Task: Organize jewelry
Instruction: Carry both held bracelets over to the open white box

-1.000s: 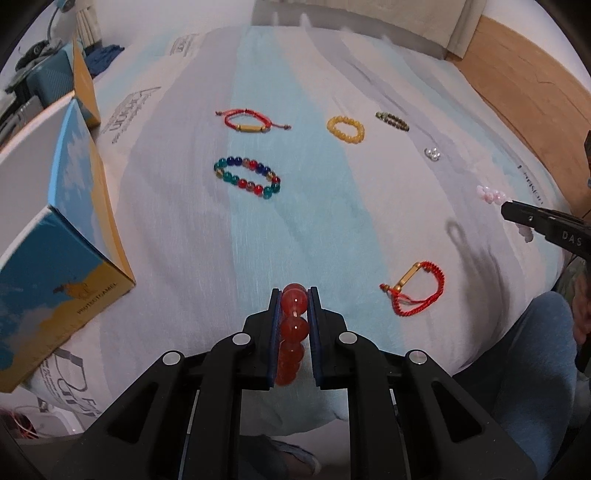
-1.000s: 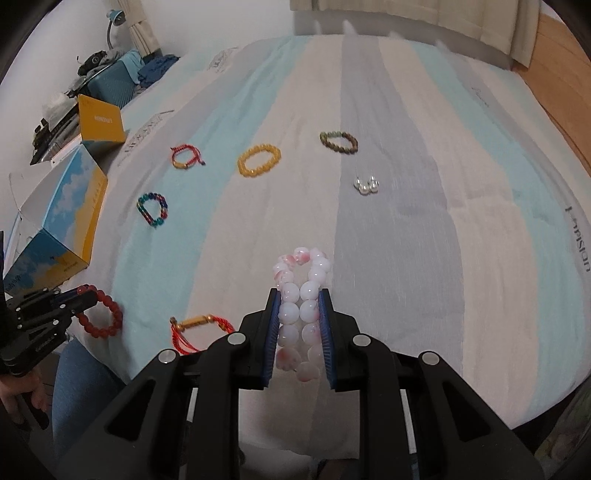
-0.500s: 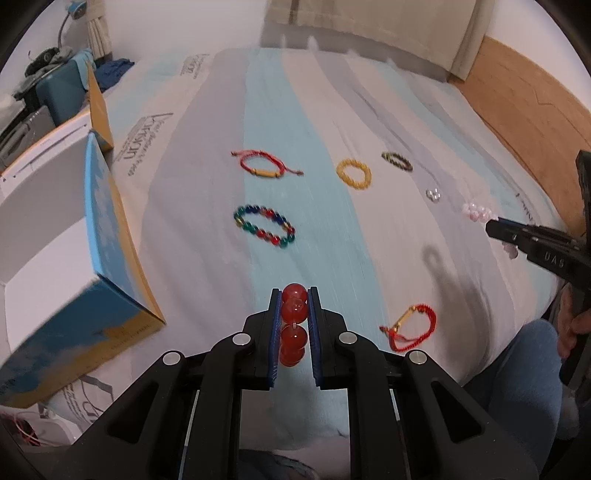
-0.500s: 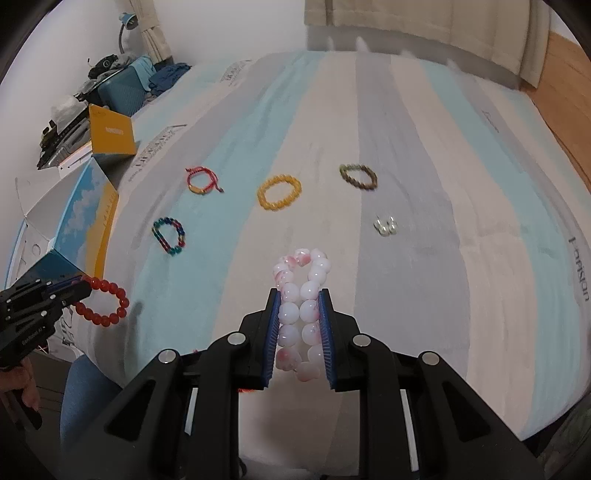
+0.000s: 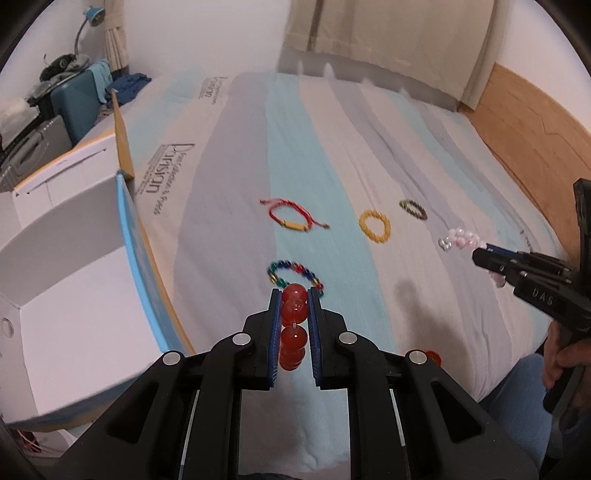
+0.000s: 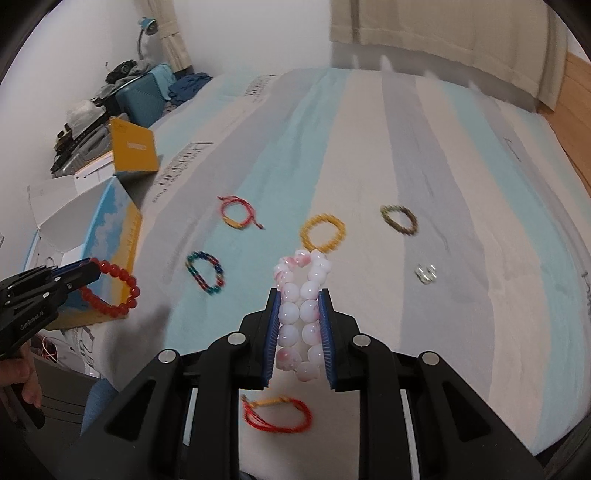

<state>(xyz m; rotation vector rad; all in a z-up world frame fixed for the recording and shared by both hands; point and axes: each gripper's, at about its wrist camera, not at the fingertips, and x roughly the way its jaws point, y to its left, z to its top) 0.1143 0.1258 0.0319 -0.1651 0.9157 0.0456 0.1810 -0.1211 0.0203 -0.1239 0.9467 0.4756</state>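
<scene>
left gripper (image 5: 293,295): black angular arms, blue ribbed finger pads, silver round screws | right gripper (image 6: 299,299): same build, white "DAS" lettering on side | hands: bare skin | legs: blue jeans

bracelets (image 6: 321,232): 8 | earring pair (image 6: 426,273): 1 | boxes (image 6: 110,236): 2

A home bedroom, by the look of it; a wide bed (image 6: 424,122) fills both views, spread with a sheet striped in pale blue, grey and cream; cream curtains (image 6: 443,26) hang at its far end against a white wall; a blue desk lamp (image 6: 146,24) and a teal suitcase (image 6: 142,98) heaped with clothes crowd the far left corner; wooden flooring (image 5: 524,122) runs along the right side.
</scene>
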